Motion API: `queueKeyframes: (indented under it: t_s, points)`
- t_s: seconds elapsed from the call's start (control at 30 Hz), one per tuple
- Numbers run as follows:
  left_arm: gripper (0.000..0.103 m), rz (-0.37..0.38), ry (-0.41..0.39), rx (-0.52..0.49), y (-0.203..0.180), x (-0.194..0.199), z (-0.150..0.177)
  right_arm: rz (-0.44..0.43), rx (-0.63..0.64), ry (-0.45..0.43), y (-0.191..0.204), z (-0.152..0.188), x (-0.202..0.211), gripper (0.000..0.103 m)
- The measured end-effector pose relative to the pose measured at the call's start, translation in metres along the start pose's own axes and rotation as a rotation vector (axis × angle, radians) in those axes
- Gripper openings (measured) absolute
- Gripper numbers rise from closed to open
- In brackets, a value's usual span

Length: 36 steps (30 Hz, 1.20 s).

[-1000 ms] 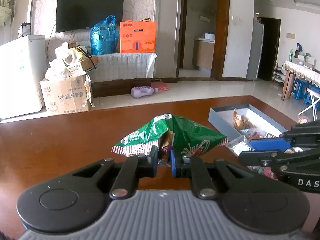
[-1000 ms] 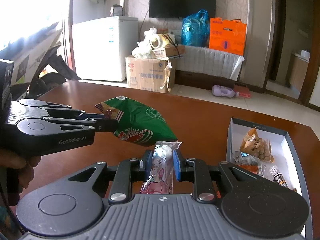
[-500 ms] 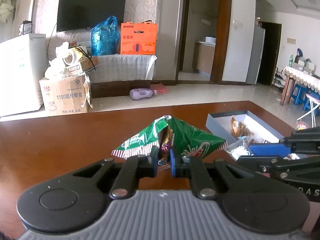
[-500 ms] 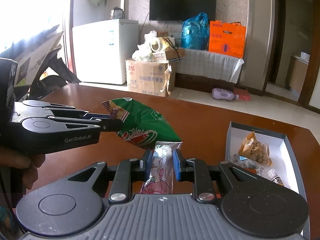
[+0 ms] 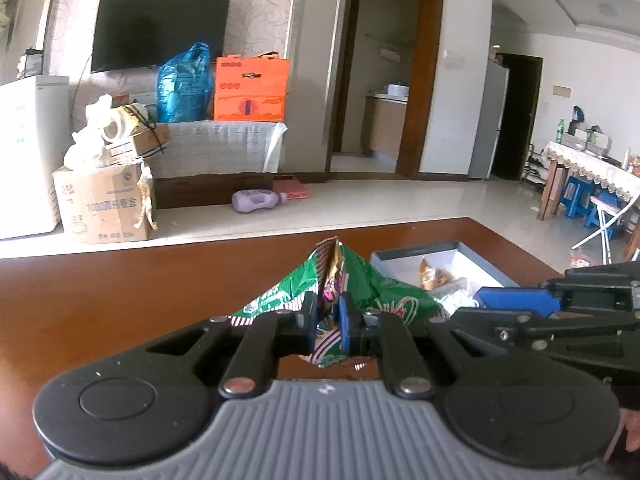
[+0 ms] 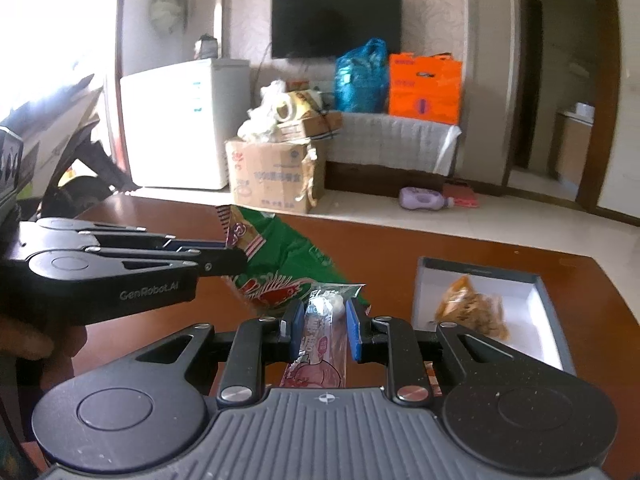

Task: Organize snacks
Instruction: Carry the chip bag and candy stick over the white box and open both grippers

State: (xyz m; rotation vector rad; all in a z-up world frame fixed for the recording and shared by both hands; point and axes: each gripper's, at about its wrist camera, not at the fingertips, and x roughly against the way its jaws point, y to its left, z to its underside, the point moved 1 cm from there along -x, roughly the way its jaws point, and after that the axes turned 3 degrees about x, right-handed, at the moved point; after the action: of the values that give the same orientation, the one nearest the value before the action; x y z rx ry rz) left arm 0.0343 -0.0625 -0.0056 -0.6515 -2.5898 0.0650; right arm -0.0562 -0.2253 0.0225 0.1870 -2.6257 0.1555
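Clamping fully on a crumpled green foil snack bag, the left gripper holds it above the brown wooden table. The right gripper pinches a pink-and-clear plastic snack packet near the grey open box.

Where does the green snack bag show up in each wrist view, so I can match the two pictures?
Left wrist: green snack bag at lower centre, pinched in the left gripper.
Right wrist: the bag left of centre, hanging from that gripper.
Shared landmark: the grey box on the table.
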Motion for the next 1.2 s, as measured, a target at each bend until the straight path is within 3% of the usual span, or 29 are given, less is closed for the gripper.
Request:
queueKeyframes:
  t_s: [0.33,0.6,1.03,1.2]
  points:
    - [0.006,0.094,-0.022,-0.086,-0.071,-0.031,-0.042,0.135,-0.154,-0.06,-0.071,0.002,0.022,0.025]
    - [0.006,0.147,0.037,-0.147,-0.139,-0.077,-0.051,0.211,-0.251,-0.014,-0.111,0.022,0.021,0.025]
    - [0.005,0.197,0.114,-0.205,-0.185,-0.137,-0.037,0.225,-0.28,0.107,-0.116,0.046,-0.01,0.025]
    - [0.006,0.164,0.112,-0.22,-0.181,-0.141,-0.034,0.231,-0.259,0.127,-0.111,0.047,-0.015,0.025]
